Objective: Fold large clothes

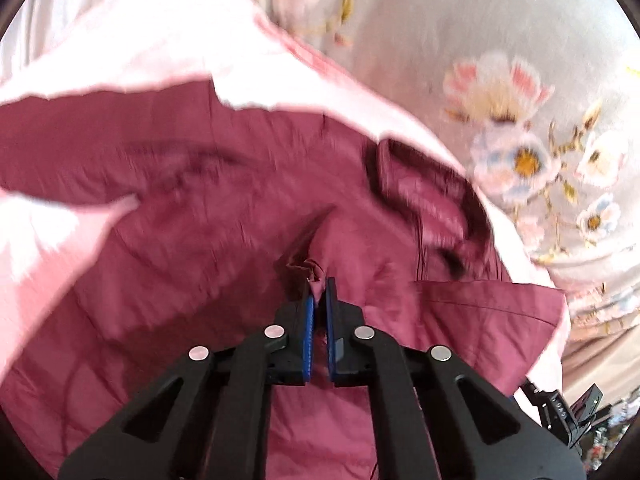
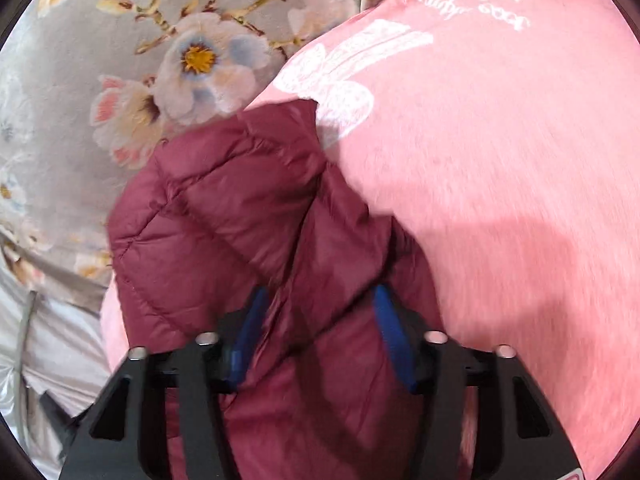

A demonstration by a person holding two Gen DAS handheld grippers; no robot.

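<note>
A maroon quilted jacket (image 1: 192, 208) lies spread over a pink fleece garment (image 1: 132, 40) on a floral bedspread. My left gripper (image 1: 319, 282) is shut on a small pinch of the jacket's fabric near its collar (image 1: 424, 196). In the right wrist view, a puffy fold of the same jacket (image 2: 240, 216) fills the space between my right gripper's (image 2: 318, 300) blue pads (image 2: 250, 320), which stand wide apart around it. The pink garment (image 2: 500, 160) with a white print lies under and to the right of the jacket.
The grey floral bedspread (image 1: 520, 80) lies beyond the clothes and also shows in the right wrist view (image 2: 120, 60). White silvery fabric (image 2: 40, 340) lies at the lower left. A dark clamp-like object (image 1: 560, 408) sits at the lower right edge.
</note>
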